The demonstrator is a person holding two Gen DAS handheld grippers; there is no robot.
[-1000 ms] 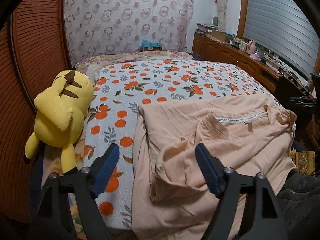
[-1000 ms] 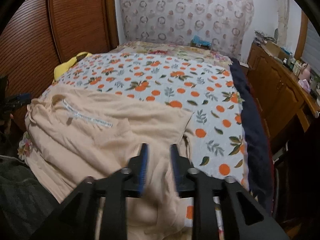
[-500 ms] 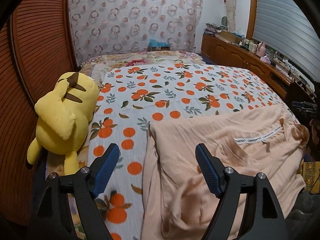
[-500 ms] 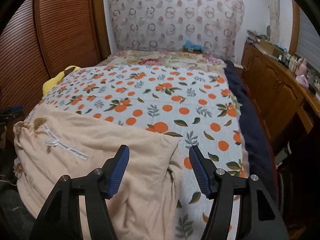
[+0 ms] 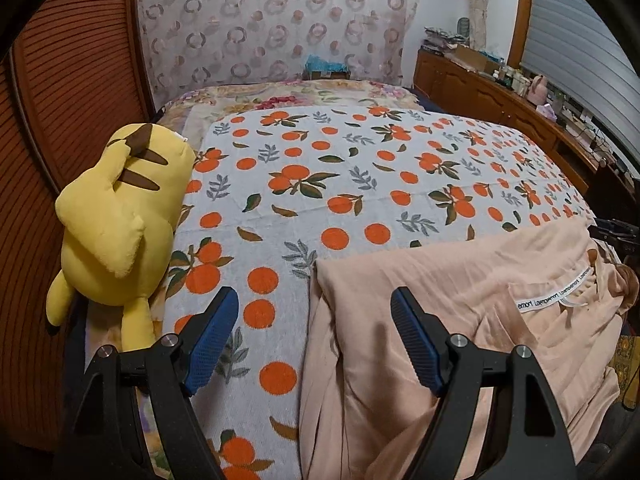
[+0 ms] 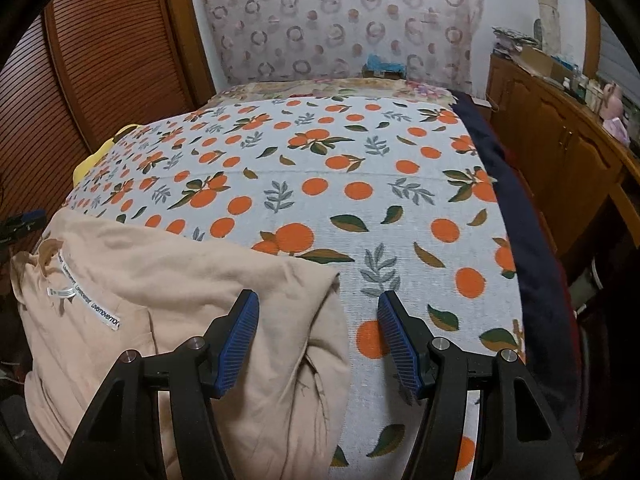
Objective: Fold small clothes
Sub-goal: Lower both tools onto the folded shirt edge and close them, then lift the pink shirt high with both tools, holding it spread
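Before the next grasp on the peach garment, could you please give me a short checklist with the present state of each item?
1. Left gripper open, nothing between its blue pads: ok.
2. Right gripper open; its jaws have just been opening, no cloth pinched: ok.
3. Peach cotton garment lying flat: not ok, its near part is rumpled and hangs over the bed edge.
4. White neck label showing, so the inside of the collar faces up: ok.
5. Orange-print white bedspread bare beyond the garment for folding: ok.
6. Yellow plush toy apart from the garment: ok.
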